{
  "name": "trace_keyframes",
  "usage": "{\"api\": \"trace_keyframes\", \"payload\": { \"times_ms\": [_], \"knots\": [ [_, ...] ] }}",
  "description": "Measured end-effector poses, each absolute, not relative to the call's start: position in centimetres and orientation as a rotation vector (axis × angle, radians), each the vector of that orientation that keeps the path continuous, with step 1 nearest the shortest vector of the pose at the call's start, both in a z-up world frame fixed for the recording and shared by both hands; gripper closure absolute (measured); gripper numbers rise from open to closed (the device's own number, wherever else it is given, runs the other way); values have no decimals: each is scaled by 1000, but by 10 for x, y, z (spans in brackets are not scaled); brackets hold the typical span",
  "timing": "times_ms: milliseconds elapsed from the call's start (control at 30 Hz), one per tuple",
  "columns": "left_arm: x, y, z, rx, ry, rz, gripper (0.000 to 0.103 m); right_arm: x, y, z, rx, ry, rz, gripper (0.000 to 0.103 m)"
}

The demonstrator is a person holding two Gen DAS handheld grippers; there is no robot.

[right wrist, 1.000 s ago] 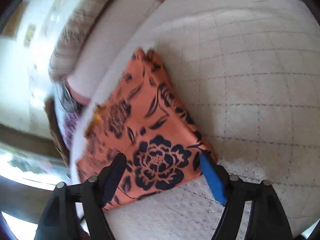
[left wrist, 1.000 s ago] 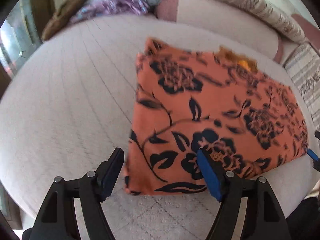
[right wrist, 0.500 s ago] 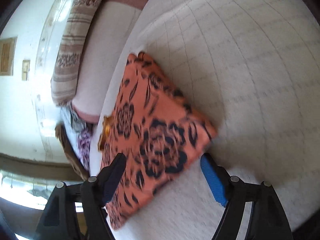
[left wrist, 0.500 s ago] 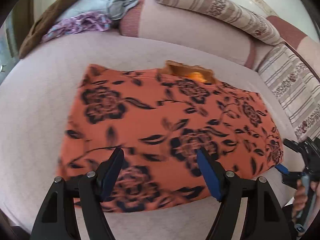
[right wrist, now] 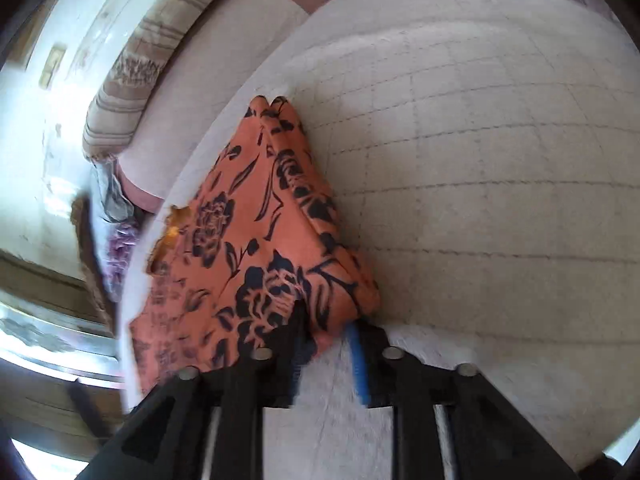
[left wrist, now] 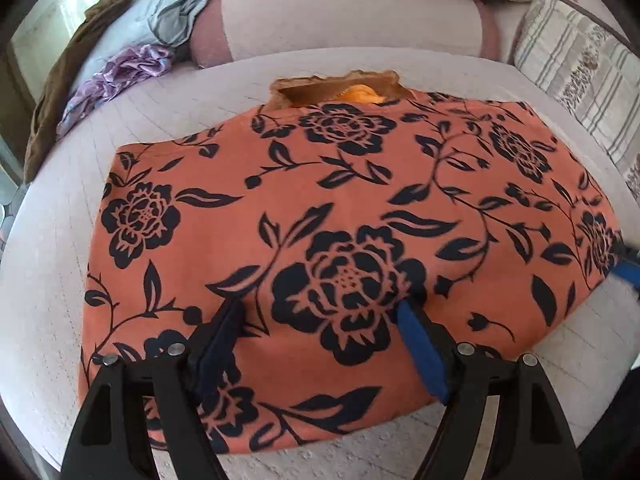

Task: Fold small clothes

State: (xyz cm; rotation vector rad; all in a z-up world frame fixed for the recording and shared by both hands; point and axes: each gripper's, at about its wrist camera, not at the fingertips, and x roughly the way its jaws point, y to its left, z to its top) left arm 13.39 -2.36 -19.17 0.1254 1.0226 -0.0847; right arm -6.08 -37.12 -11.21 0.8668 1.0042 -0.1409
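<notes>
An orange garment with black flowers [left wrist: 340, 216] lies folded flat on the pale quilted cushion [left wrist: 52, 248]. Its orange neck opening [left wrist: 340, 90] shows at the far edge. My left gripper [left wrist: 320, 320] is open, its fingers spread wide just above the garment's near edge. My right gripper [right wrist: 328, 332] has its fingers close together on the garment's near right corner [right wrist: 332, 304], which bunches between them. In the left wrist view a blue pad of the right gripper [left wrist: 626, 272] shows at the garment's right edge.
Loose clothes lie at the back left: a purple one [left wrist: 120, 76], a grey one [left wrist: 180, 4] and a brown one [left wrist: 60, 80]. Striped cushions [left wrist: 572, 52] line the sofa's back and right side. A sunlit window area [right wrist: 44, 312] is at the left.
My left gripper moved right and forward over the garment's near edge, still open. My right gripper closed in on the garment's right corner and pinched it.
</notes>
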Motion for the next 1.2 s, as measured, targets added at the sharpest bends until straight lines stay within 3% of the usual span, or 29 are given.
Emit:
{"api": "trace_keyframes", "payload": {
  "times_ms": [33, 67, 133, 400, 467, 500, 533, 633, 700, 833, 1000, 1033, 1067, 1133, 1200],
  "knots": [
    [134, -22, -193, 117, 1020, -87, 23, -64, -377, -104, 854, 996, -148, 56],
    [135, -20, -194, 108, 1019, -91, 22, -66, -384, -93, 835, 966, -140, 34],
    [136, -19, -194, 90, 1015, -93, 22, -60, -399, -76, 829, 906, -125, 21],
    [137, -18, -195, 66, 1014, -110, 18, 81, -405, -92, 741, 1015, 53, 21],
    [137, -15, -195, 58, 1017, -118, 18, 114, -402, -108, 707, 1076, 49, 28],
    [137, -14, -195, 55, 1018, -120, 18, 123, -401, -115, 714, 1101, 36, 42],
    [137, -14, -195, 51, 1018, -124, 18, 132, -399, -121, 728, 1127, 53, 91],
    [136, -14, -198, 50, 1007, -135, 16, 131, -395, -113, 707, 1067, 17, 91],
    [136, -17, -198, 73, 1012, -130, 15, 125, -409, -142, 856, 1102, -42, 89],
    [133, -5, -184, 0, 1024, -141, 15, 107, -406, -122, 851, 1050, -119, 66],
    [115, 36, -157, -148, 978, -88, 15, 65, -371, -55, 693, 939, -96, 65],
    [113, 40, -155, -158, 978, -81, 15, 53, -355, -43, 680, 925, -40, 59],
    [109, 47, -153, -167, 980, -65, 15, 46, -341, -36, 672, 930, 10, 42],
    [102, 58, -148, -183, 976, -46, 15, 23, -308, -32, 640, 938, 109, 25],
    [92, 73, -142, -219, 963, -21, 15, 11, -284, -45, 581, 985, 182, 25]
  ]
}}
